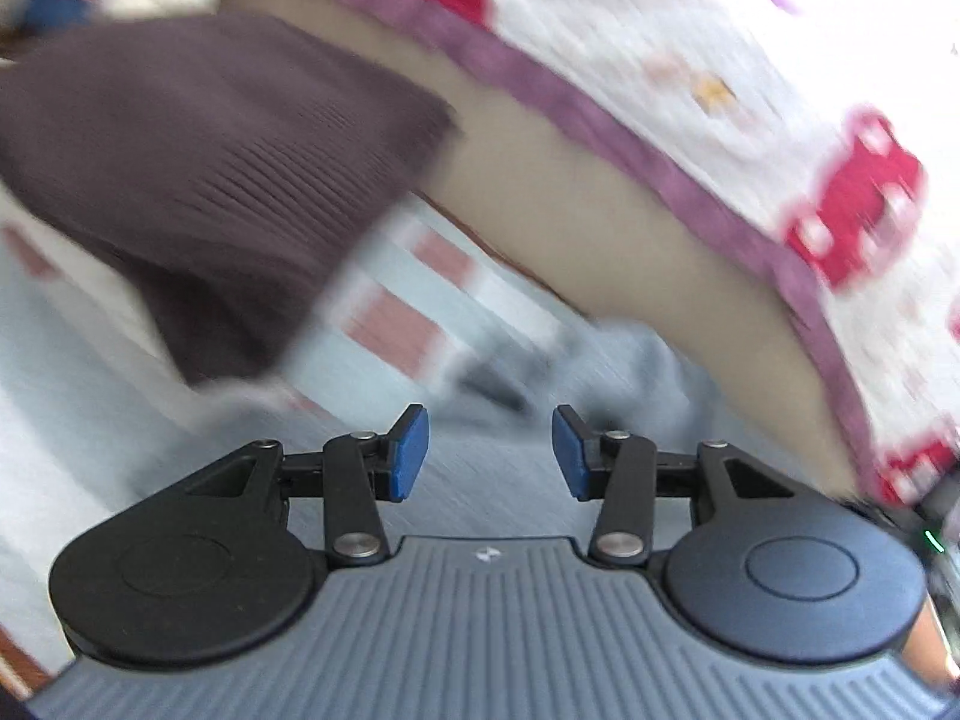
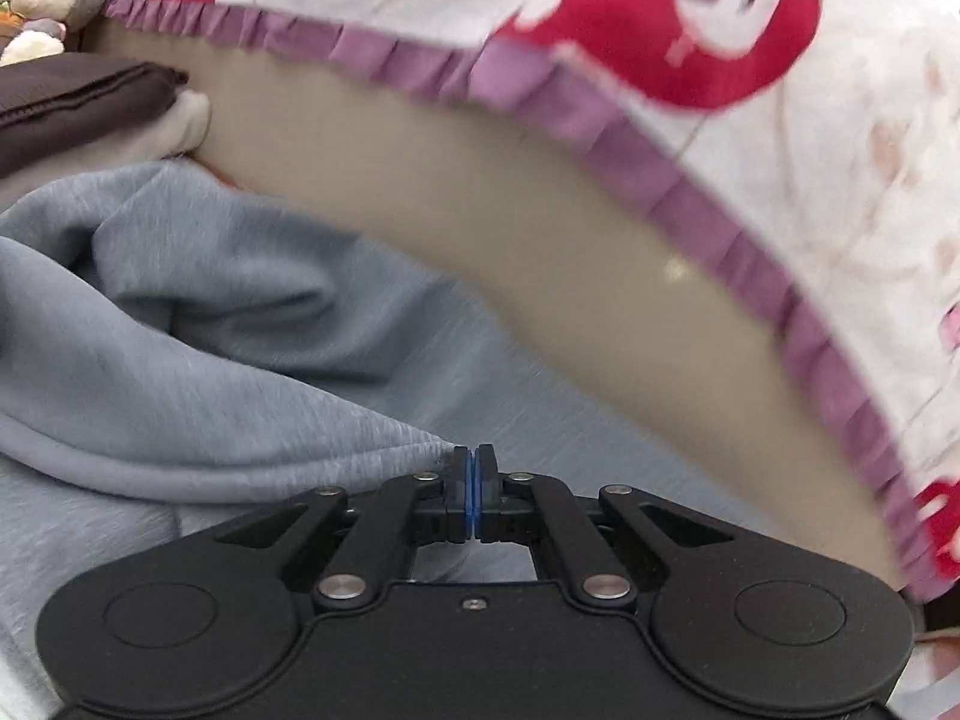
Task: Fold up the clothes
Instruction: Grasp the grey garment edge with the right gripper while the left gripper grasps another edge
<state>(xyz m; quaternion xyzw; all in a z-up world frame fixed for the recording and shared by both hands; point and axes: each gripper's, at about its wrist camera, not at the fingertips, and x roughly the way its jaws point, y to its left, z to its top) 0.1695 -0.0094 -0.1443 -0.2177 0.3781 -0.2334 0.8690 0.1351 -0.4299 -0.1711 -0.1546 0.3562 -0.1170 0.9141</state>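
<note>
**Folding station: items in view**

White printed blanket (image 2: 750, 138), purple frill, red motifs, along the far side. Tan surface (image 2: 480, 228) beneath. Grey garment (image 2: 180, 330), rumpled, near side. Brown knit garment (image 1: 198, 168), folded, left. Right gripper (image 2: 474, 480): clenched on a grey garment fold. Left gripper (image 1: 489, 453): released, empty.
</note>
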